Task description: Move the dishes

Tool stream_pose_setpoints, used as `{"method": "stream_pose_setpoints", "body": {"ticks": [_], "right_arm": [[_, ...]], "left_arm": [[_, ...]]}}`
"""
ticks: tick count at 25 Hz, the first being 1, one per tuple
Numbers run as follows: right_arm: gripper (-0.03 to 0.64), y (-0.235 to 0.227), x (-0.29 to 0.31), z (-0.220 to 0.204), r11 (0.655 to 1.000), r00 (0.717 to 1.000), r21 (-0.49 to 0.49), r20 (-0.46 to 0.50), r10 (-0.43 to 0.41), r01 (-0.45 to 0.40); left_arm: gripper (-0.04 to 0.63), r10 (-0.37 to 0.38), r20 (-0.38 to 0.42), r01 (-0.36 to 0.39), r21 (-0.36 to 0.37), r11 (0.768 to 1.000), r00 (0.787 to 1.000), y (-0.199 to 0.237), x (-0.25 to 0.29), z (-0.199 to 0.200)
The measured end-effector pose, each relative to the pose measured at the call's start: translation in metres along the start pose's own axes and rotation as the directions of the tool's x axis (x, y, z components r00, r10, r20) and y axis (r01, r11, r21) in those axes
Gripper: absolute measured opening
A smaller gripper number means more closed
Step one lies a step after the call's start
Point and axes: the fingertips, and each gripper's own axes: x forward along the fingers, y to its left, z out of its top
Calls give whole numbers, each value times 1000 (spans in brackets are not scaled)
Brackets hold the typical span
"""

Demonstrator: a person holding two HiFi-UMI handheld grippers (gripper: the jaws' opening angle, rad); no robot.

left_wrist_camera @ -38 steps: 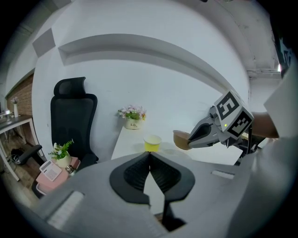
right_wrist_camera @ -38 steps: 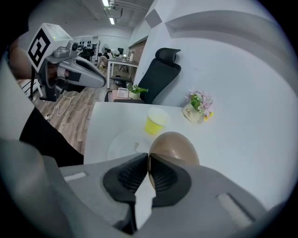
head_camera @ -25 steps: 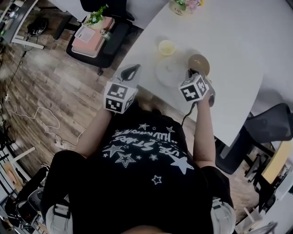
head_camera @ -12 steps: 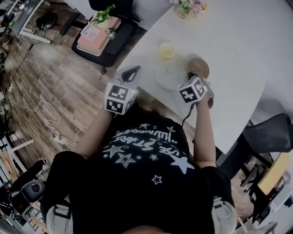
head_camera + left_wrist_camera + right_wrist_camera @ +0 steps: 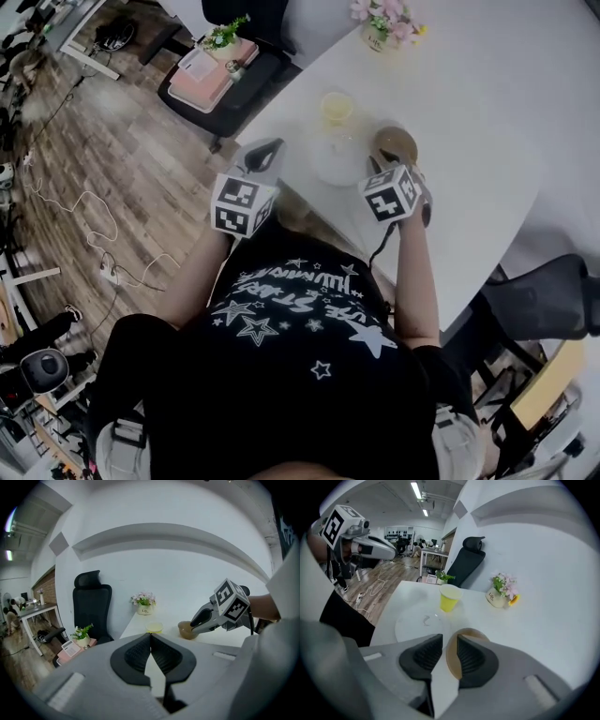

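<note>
A brown bowl (image 5: 397,142) (image 5: 469,632) stands on the white table (image 5: 487,141), right of a clear flat plate (image 5: 337,156) (image 5: 419,620). Behind the plate is a yellow cup (image 5: 337,106) (image 5: 449,597). My right gripper (image 5: 382,161) (image 5: 450,645) points down at the bowl's near rim. Its jaws have just been opening: the rim sits between them, against the right pad, with a gap to the left pad. My left gripper (image 5: 262,155) (image 5: 150,641) hovers at the table's left edge, left of the plate, shut on nothing.
A small pot of pink flowers (image 5: 382,21) (image 5: 501,595) stands at the back of the table. A black office chair (image 5: 230,66) with a plant and pink books on it is left of the table. Cables lie on the wooden floor (image 5: 84,225).
The head view has drifted, so the table sits a little higher in the picture. Both grippers keep their places, the right at the bowl, the left at the table's edge.
</note>
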Motion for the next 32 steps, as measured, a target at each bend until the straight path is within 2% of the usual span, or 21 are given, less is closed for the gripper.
{"method": "stream_pose_setpoints", "body": {"ticks": [4, 7, 10, 14, 18, 24, 32], "right_arm": [[104, -7, -20, 18, 1000, 994, 8, 111, 5, -6], [52, -4, -30, 30, 999, 979, 33, 204, 19, -26], [6, 0, -37, 37, 998, 963, 49, 267, 20, -34], [5, 9, -41, 43, 993, 942, 80, 331, 55, -86], [5, 15, -43, 46, 990, 937, 94, 342, 67, -105], [5, 38, -49, 46, 992, 939, 49, 331, 96, -119], [5, 106, -88, 38, 991, 935, 2, 331, 128, -136]], "left_arm": [[11, 73, 18, -72, -31, 997, 997, -6, -18, 1], [11, 120, 9, -119, -53, 991, 993, -11, -33, -8], [11, 144, -4, -144, -70, 987, 990, -17, -45, -17], [11, 161, -23, -162, -74, 984, 987, -23, -57, -28], [11, 182, -24, -183, -88, 979, 983, -23, -70, -31], [11, 228, -31, -230, -131, 964, 973, -30, -106, -47], [11, 244, -50, -249, -163, 955, 968, -58, -185, -95]]}}
